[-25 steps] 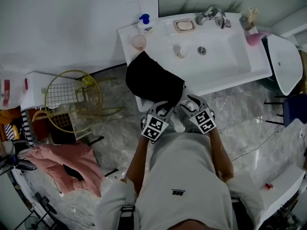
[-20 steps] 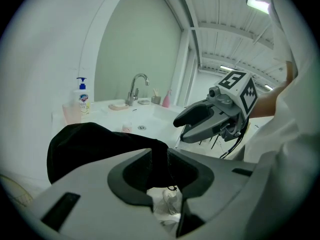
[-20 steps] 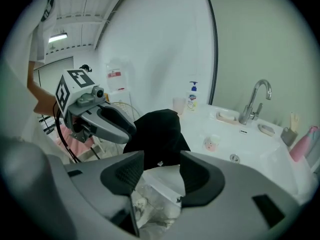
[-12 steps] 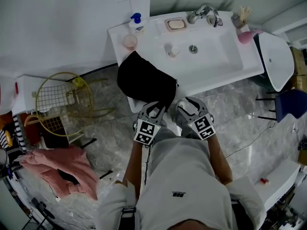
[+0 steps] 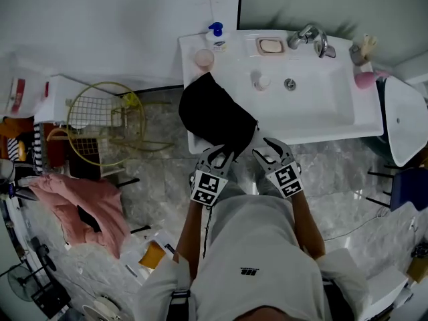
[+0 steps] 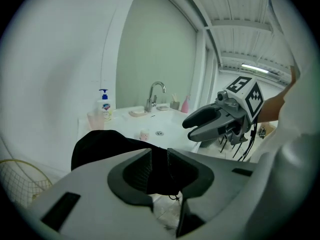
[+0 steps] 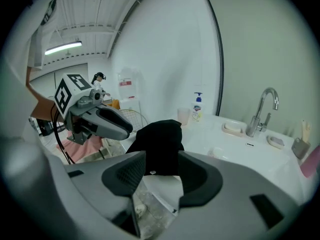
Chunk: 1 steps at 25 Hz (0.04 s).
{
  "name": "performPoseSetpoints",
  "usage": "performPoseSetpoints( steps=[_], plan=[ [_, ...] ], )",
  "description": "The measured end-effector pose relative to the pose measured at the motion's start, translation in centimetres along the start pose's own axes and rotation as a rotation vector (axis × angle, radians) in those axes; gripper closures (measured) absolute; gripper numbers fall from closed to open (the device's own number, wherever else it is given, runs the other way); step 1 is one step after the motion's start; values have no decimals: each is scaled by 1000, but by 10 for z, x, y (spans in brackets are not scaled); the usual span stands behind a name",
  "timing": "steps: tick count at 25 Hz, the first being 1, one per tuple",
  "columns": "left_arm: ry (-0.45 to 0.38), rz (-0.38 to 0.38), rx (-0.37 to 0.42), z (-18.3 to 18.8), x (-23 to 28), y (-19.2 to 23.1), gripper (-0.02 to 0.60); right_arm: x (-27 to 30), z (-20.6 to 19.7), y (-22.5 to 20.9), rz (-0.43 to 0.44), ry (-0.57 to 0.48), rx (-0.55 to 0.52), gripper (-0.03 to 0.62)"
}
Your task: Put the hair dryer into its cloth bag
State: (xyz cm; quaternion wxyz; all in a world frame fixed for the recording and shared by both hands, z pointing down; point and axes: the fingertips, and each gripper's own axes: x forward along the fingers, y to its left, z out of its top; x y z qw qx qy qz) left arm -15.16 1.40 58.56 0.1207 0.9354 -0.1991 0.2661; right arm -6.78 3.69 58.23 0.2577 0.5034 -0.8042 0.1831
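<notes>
cloth bag [image 5: 215, 116], bulging, on sink [image 5: 314, 127] rim

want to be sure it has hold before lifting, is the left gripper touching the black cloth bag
Touching. The left gripper view shows the left gripper with its jaws closed on an edge of the black cloth bag, cloth filling the gap between them.

- Left grey two-jaw gripper [image 5: 225, 154] tilts down, jaws clamped on the black cloth bag [image 5: 214, 116].
- Right grey two-jaw gripper [image 5: 264, 147], just beside the bag, has just been closing; its pads are not yet pressing the cloth.
</notes>
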Motion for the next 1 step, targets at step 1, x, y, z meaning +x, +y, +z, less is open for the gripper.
performPoseSetpoints(
  steps=[1],
  plan=[
    [2,13,-3,2,1,-5,489,-4,-1,-2,12,-3,-4,377]
  ],
)
